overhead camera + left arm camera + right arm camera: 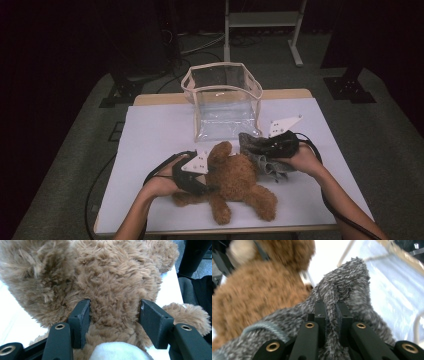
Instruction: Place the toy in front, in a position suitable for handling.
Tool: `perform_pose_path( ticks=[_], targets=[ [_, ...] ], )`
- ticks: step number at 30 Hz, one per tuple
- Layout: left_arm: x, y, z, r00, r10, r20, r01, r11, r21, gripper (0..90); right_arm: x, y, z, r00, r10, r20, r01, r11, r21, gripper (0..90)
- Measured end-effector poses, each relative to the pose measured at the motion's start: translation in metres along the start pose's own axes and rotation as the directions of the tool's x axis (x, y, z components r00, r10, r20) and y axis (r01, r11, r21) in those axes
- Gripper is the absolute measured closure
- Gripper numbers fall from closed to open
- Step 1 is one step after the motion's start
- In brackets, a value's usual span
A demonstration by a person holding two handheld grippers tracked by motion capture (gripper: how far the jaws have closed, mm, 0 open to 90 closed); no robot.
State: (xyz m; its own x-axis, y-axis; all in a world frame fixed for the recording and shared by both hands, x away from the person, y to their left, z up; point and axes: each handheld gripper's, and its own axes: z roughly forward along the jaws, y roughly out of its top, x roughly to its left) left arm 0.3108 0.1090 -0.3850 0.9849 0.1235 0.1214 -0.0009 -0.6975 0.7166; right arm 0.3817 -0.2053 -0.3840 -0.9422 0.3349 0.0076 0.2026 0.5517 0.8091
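Grey cloth (262, 152), pinched in the right gripper (260, 145), lies at the bear's (235, 182) two o'clock; left gripper (207, 187) clamps the bear.

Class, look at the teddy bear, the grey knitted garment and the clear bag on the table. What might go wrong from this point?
1. The right gripper pinches only a thin fold of the grey garment, so it may slip free.
2. The left gripper squeezes the teddy bear by soft fur; the bear could twist or sag.
3. The clear bag stands close behind and looks light, so a swing may knock it over.
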Motion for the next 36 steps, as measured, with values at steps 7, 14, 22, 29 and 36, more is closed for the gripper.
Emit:
perform_pose_path(
  ticks=[7, 14, 22, 29, 36],
  targets=[
    [0.001, 0.002, 0.001, 1.0, 0.003, 0.004, -0.003, 1.0, 0.005, 42.3, 0.005, -0.009, -0.016, 0.9999, 0.008, 0.015, -0.007, 1.0, -0.02, 81.1],
    [0.0, 0.001, 0.001, 1.0, 0.004, 0.005, -0.004, 1.0, 0.002, 42.4, 0.021, 0.011, -0.008, 0.9968, -0.079, -0.011, 0.079, 0.997, -0.015, 81.1],
    [0.001, 0.002, 0.002, 1.0, 0.003, 0.003, -0.003, 1.0, 0.005, 42.4, 0.01, -0.012, -0.013, 1.0, 0.006, -0.002, -0.006, 0.999, -0.034, 81.1],
    [0.001, 0.002, 0.002, 1.0, 0.004, 0.003, -0.004, 1.0, 0.005, 42.5, 0.018, 0.014, -0.003, 0.9984, -0.054, -0.018, 0.053, 0.997, -0.054, 81.1],
    [0.001, 0.002, 0.002, 1.0, 0.001, -0.001, -0.001, 1.0, -0.003, 42.4, 0.008, -0.005, -0.004, 1.0, 0.001, 0.0, -0.001, 0.999, -0.036, 81.1]
  ],
)
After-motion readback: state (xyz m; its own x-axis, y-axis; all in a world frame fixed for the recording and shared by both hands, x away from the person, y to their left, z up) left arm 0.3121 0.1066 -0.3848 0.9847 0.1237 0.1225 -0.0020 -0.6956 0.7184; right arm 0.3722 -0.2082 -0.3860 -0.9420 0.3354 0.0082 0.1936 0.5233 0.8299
